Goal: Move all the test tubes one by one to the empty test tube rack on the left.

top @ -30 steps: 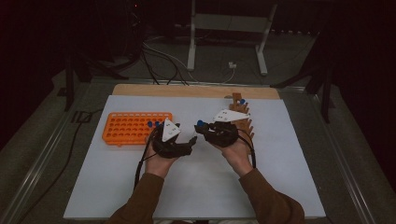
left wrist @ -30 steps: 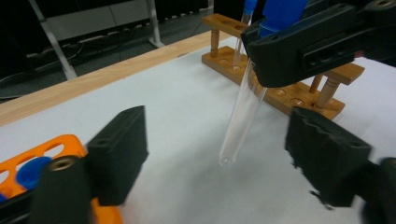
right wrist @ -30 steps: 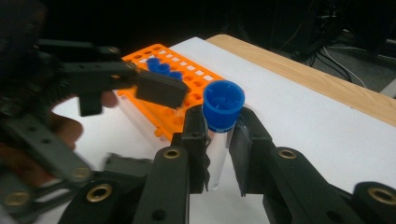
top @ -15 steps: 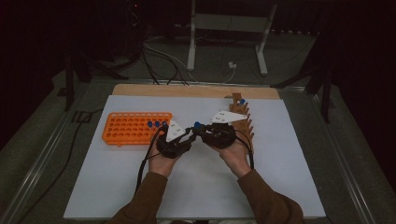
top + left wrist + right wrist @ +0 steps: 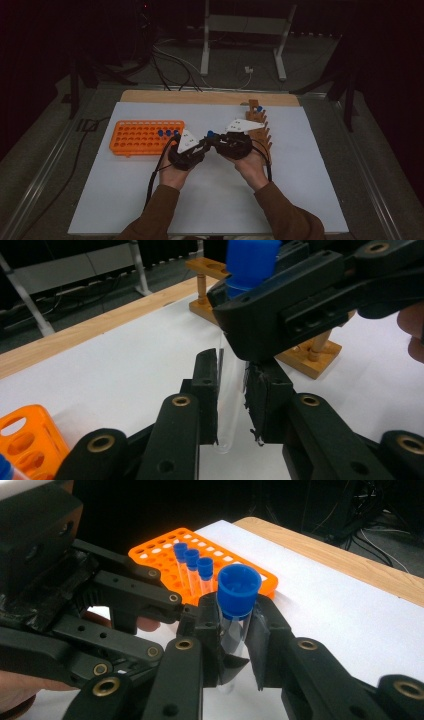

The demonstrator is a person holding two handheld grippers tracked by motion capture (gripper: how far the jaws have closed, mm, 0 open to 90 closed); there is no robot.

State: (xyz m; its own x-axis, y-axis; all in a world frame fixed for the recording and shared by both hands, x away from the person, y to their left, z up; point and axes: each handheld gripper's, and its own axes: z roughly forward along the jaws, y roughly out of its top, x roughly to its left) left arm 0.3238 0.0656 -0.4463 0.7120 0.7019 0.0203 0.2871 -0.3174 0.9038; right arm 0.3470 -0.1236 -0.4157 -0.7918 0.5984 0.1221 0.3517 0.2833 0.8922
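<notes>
White counter [image 5: 125, 200] carries the orange rack [image 5: 135, 137]. Above it, mid-counter, the left hand-held gripper [image 5: 231, 405] has just closed on the blue-capped tube's [image 5: 235, 615] glass; the right hand-held gripper [image 5: 234, 640] pinches it below the cap. Recommended: release one grip only once the other is confirmed firm.

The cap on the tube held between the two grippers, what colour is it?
Blue. The cap shows best in the right gripper view.

L gripper [image 5: 201, 145] jaws just closed, tips meeting R gripper [image 5: 216, 140], both clamped
</notes>
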